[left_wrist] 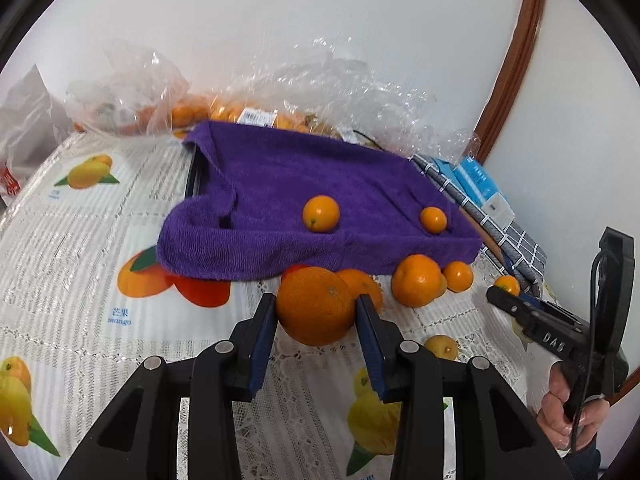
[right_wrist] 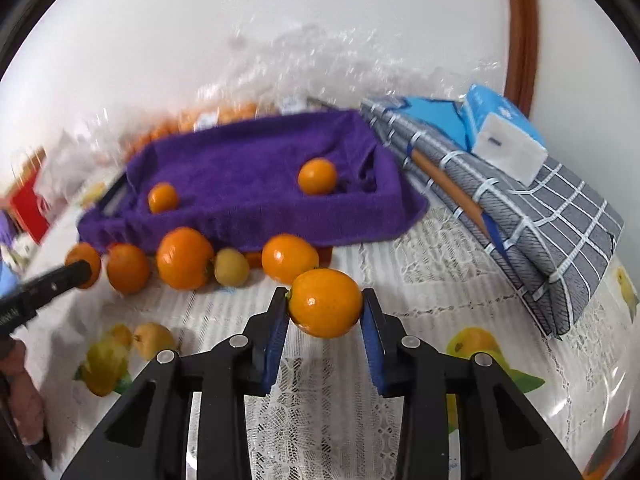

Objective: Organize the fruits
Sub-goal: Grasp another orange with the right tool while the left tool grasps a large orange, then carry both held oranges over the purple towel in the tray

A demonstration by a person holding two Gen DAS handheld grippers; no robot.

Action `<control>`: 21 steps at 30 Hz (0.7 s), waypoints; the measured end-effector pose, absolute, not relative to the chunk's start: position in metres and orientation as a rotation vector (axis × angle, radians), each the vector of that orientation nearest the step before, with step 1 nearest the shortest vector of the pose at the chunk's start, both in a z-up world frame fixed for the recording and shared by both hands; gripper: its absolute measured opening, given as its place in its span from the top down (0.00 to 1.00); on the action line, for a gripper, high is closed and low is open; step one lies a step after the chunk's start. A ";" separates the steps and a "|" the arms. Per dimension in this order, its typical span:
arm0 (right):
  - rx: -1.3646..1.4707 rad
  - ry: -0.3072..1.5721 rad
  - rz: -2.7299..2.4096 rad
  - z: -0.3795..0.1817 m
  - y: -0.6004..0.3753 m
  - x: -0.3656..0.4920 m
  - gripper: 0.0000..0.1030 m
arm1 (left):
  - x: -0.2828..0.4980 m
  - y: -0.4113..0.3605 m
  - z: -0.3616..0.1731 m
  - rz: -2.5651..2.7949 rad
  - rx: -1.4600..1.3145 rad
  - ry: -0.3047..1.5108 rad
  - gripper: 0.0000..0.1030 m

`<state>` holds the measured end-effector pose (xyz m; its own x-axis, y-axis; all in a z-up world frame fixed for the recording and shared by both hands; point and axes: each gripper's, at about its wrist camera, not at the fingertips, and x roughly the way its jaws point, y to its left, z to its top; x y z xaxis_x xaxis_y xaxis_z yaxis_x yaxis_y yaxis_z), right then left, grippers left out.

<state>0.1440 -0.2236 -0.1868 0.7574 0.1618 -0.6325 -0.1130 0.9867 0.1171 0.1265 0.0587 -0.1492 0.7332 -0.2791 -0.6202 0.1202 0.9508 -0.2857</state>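
White wall and a fruit-print tablecloth (left_wrist: 80, 240) frame my work. Two small oranges already sit in the purple-towel-lined tray (left_wrist: 320, 184); about six fruits wait loose along its near edge, so I judge sorting barely begun. My left gripper (left_wrist: 316, 312) is clamped on a big orange (left_wrist: 314, 304), and my right gripper (right_wrist: 325, 306) grips a smaller orange (right_wrist: 325, 302). Only the left view shows bags of fruit (left_wrist: 128, 92) behind the tray; the right view alone shows the folded checked cloth (right_wrist: 520, 216) whole, with the tissue pack (right_wrist: 504, 136) on it.
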 end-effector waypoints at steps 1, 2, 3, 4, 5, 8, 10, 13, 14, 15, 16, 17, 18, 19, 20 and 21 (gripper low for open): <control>0.100 0.686 0.142 -0.186 -0.229 0.143 0.66 | 0.124 0.058 -0.147 -0.227 -0.231 0.699 0.63; 0.113 0.684 0.140 -0.186 -0.231 0.143 0.66 | 0.124 0.058 -0.146 -0.232 -0.229 0.692 0.63; 0.126 0.684 0.136 -0.186 -0.233 0.143 0.66 | 0.123 0.057 -0.145 -0.235 -0.224 0.689 0.63; 0.128 0.682 0.133 -0.186 -0.233 0.144 0.66 | 0.123 0.056 -0.145 -0.236 -0.220 0.689 0.63; 0.128 0.680 0.132 -0.186 -0.233 0.144 0.66 | 0.124 0.055 -0.145 -0.235 -0.214 0.690 0.63; 0.118 0.667 0.138 -0.183 -0.230 0.142 0.66 | 0.123 0.055 -0.143 -0.225 -0.211 0.681 0.63; 0.115 0.661 0.144 -0.183 -0.229 0.141 0.66 | 0.123 0.056 -0.144 -0.216 -0.218 0.678 0.63; 0.127 0.652 0.151 -0.182 -0.231 0.140 0.66 | 0.122 0.057 -0.143 -0.207 -0.222 0.673 0.63; 0.131 0.655 0.154 -0.182 -0.232 0.140 0.66 | 0.121 0.057 -0.143 -0.208 -0.221 0.669 0.63; 0.131 0.658 0.153 -0.182 -0.232 0.141 0.66 | 0.121 0.056 -0.143 -0.213 -0.222 0.669 0.63; 0.128 0.664 0.152 -0.183 -0.231 0.142 0.66 | 0.121 0.056 -0.144 -0.215 -0.222 0.673 0.63; 0.126 0.666 0.152 -0.183 -0.231 0.142 0.66 | 0.122 0.056 -0.144 -0.215 -0.223 0.679 0.63; 0.121 0.665 0.152 -0.183 -0.230 0.142 0.66 | 0.122 0.056 -0.144 -0.214 -0.223 0.679 0.63; 0.117 0.662 0.151 -0.182 -0.229 0.141 0.66 | 0.122 0.057 -0.144 -0.214 -0.222 0.676 0.63; 0.112 0.657 0.153 -0.181 -0.228 0.141 0.66 | 0.122 0.057 -0.143 -0.213 -0.224 0.669 0.63; 0.110 0.654 0.159 -0.179 -0.228 0.140 0.66 | 0.121 0.059 -0.141 -0.212 -0.231 0.658 0.63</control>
